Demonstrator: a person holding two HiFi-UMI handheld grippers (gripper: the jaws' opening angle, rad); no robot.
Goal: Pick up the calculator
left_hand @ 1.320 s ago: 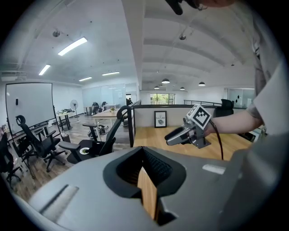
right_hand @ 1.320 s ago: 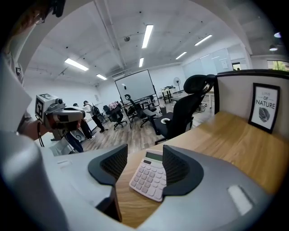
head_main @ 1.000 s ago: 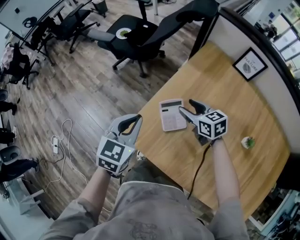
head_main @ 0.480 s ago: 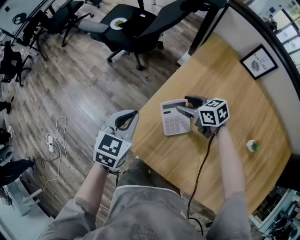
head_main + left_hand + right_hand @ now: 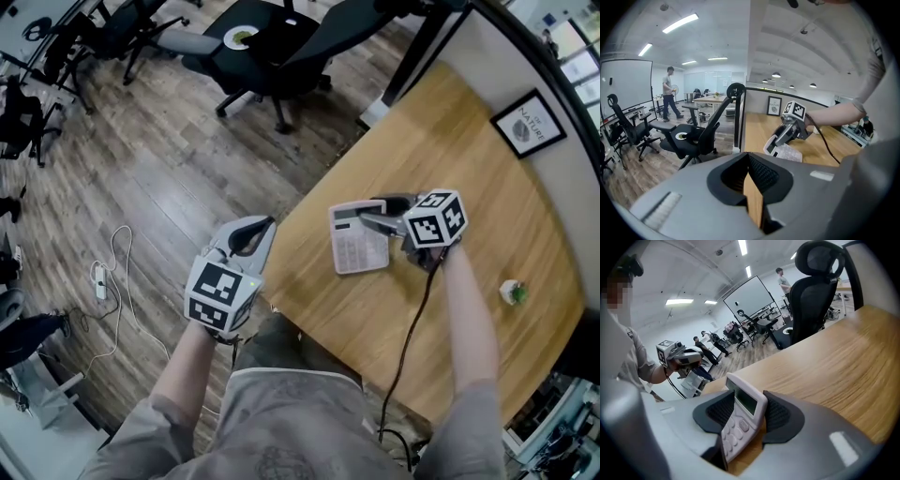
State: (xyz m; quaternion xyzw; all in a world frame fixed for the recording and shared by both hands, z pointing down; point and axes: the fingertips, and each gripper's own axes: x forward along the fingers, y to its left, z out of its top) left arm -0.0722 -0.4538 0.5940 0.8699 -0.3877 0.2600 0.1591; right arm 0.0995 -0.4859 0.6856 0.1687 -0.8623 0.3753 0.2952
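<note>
A pale calculator (image 5: 359, 246) lies flat near the left edge of the wooden table (image 5: 469, 178). My right gripper (image 5: 367, 212) reaches in from the right at its display end. In the right gripper view the calculator (image 5: 740, 420) sits between the two dark pads of that gripper (image 5: 746, 401). The jaws are closing on it, and a thin dark gap still shows at the left pad. My left gripper (image 5: 262, 230) hangs off the table's left edge over the wooden floor, fingertips together and nothing in them. The left gripper view looks past its own gripper (image 5: 750, 161) to the calculator (image 5: 787, 151).
A framed picture (image 5: 530, 124) leans at the table's far right by the wall, and a small potted plant (image 5: 513, 292) stands to the right. A black office chair (image 5: 281, 47) stands on the floor beyond the table. A power strip and cable (image 5: 98, 277) lie at left.
Both hands have sunk lower. The right gripper has come from beside the calculator to straddling its display end, and its jaws have narrowed. The left gripper stays off the table edge.
</note>
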